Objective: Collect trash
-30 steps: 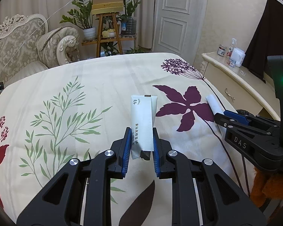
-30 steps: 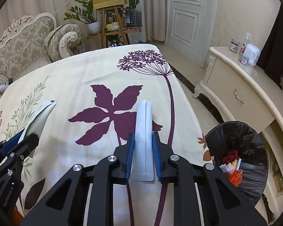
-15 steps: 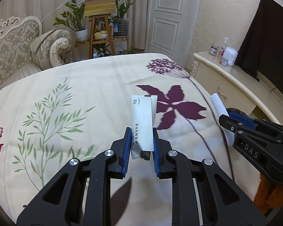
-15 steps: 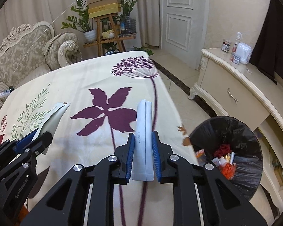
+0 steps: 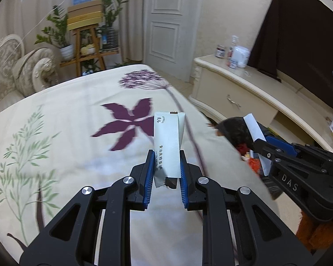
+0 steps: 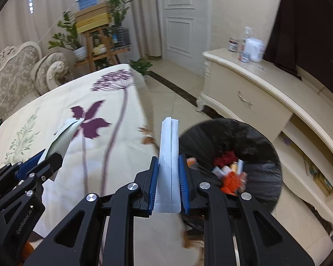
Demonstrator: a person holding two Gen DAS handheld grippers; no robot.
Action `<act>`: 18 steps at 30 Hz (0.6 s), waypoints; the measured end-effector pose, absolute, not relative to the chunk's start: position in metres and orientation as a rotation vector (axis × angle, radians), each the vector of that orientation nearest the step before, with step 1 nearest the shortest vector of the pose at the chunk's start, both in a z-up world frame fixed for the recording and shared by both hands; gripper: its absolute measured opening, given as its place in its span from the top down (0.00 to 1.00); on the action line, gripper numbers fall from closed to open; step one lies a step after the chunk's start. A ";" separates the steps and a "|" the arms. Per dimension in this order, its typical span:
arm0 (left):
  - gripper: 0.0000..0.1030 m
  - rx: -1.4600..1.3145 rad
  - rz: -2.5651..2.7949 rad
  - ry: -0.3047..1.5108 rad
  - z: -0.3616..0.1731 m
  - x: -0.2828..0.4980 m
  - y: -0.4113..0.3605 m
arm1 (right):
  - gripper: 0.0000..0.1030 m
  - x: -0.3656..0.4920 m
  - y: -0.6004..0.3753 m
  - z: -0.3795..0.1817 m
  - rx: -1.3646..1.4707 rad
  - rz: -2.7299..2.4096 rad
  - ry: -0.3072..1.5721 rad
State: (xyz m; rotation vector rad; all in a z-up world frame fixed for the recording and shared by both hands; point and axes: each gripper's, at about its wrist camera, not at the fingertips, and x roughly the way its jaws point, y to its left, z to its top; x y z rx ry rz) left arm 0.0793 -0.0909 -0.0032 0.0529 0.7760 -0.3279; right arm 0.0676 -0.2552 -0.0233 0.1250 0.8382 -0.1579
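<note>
My left gripper [image 5: 165, 155] is shut on a white snack wrapper [image 5: 168, 141] with printed text, held upright above the floral bedspread [image 5: 66, 115]. My right gripper [image 6: 168, 159] is shut on a plain white wrapper [image 6: 168, 153], held over the bed's right edge beside the black-lined trash bin [image 6: 250, 146], which holds red and orange litter. The right gripper and its wrapper [image 5: 254, 130] show at the right of the left wrist view, in front of the bin [image 5: 233, 128]. The left gripper's wrapper [image 6: 62, 137] shows at the left of the right wrist view.
A cream sideboard [image 6: 255, 93] with bottles on top stands right of the bin. Tiled floor [image 6: 173, 97] lies between bed and sideboard. A white door [image 6: 182, 17], a wooden plant stand [image 6: 95, 40] and an armchair [image 6: 22, 75] are at the back.
Both grippers have moved to the right with their wrappers. The trash bin has come closer and more central in the right wrist view and has entered the left wrist view.
</note>
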 end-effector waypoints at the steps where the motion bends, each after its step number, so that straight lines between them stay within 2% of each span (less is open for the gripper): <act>1: 0.80 0.059 -0.340 0.777 -0.004 0.078 -0.099 | 0.81 0.064 -0.261 -0.024 0.130 -0.168 0.838; 18: 0.80 0.159 -0.424 0.775 -0.012 0.074 -0.191 | 0.81 0.036 -0.335 -0.030 0.207 -0.276 0.805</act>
